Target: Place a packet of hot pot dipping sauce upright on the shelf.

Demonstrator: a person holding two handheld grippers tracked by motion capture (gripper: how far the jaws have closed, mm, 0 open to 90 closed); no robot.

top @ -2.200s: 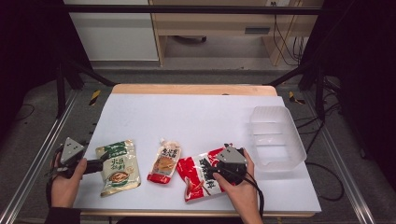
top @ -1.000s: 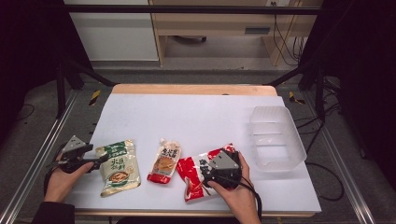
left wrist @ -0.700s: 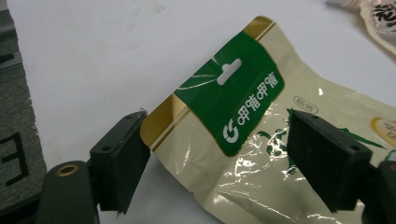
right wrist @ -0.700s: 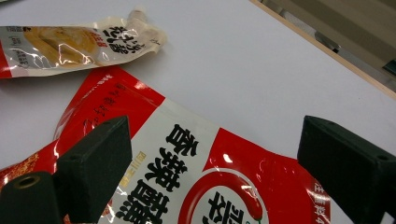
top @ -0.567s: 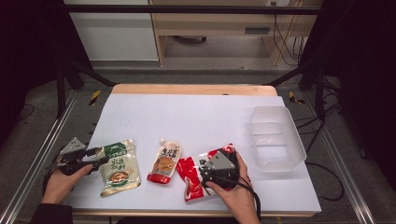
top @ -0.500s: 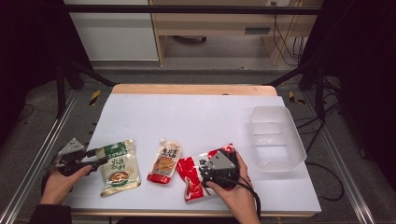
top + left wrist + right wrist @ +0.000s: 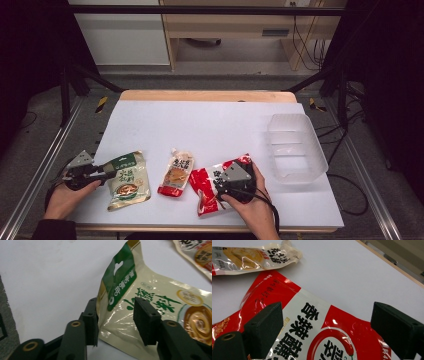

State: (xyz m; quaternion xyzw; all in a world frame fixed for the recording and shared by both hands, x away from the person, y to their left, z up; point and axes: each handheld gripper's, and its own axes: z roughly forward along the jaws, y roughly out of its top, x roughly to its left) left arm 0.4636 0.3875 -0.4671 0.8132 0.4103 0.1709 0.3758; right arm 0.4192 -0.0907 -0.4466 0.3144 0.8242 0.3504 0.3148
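- White desk w/ wood strip along far edge, dark floor + metal rails around.
- Three flat pouches in a row near front edge: green/cream pouch at left, small cream pouch w/ red bottom in middle, red/white pouch right of it.
- Clear plastic tub at right side of desk, well apart from pouches, nothing visible inside.
- Left tongs held in left hand at front-left corner, lying low, pointing right toward green/cream pouch's upper left edge.
- In left gripper view: left tongs spread partway, pads either side of pouch's raised edge; green/cream pouch edge lifted off desk between pads; left pad just beside or touching edge, right pad over printed face. Firm pinch or not: can't tell, gap visible.
- Right tongs over red/white pouch, held by right hand, grey plate on top, cable trailing toward front edge.
- In right gripper view: right tongs spread wide, red/white pouch flat below and between pads, not pinched; chilli graphic + black lettering on it.
- Small cream pouch seen beyond, upper left in same view, apart from red one.
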